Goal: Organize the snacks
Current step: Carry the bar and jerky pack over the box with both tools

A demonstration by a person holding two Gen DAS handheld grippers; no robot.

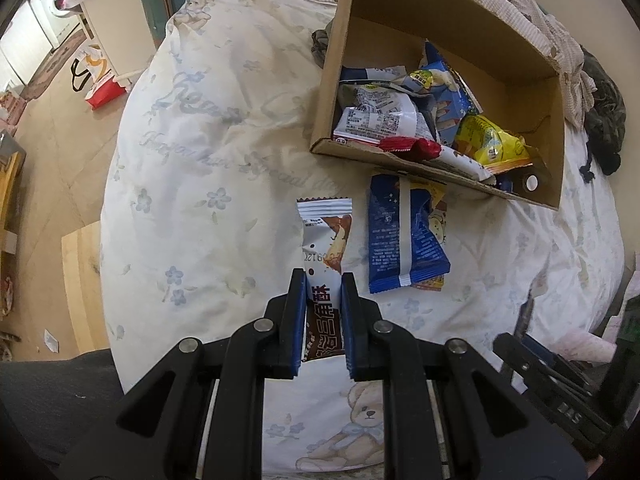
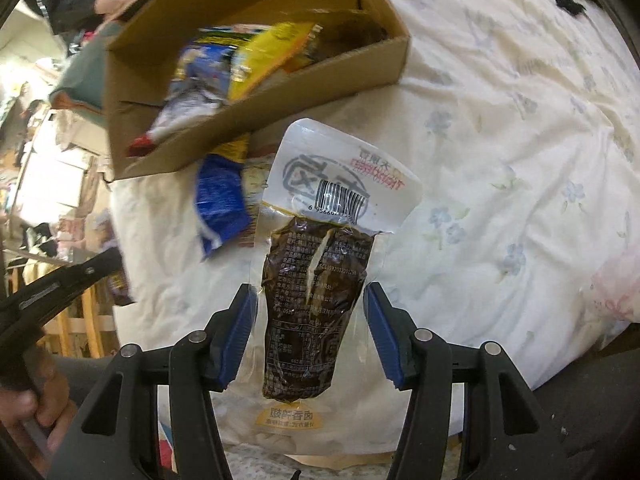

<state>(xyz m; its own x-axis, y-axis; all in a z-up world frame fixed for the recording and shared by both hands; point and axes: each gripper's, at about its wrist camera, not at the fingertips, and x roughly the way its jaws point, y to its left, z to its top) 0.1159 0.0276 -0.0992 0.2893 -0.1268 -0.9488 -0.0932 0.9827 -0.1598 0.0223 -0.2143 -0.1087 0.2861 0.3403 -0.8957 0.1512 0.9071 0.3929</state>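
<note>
In the left wrist view my left gripper is shut on a white and brown chocolate snack packet, held above the bed. A blue snack packet lies on the quilt just right of it. Beyond stands a cardboard box holding several snack packets. In the right wrist view my right gripper is shut on a clear vacuum pack of dark braised food, its pads pressing the pack's edges. The cardboard box sits ahead to the left, with the blue packet lying below it.
The white floral quilt covers the bed. A checked blanket and dark clothing lie behind the box. The floor with a red and white bag is to the left. The left gripper's arm shows at the left of the right wrist view.
</note>
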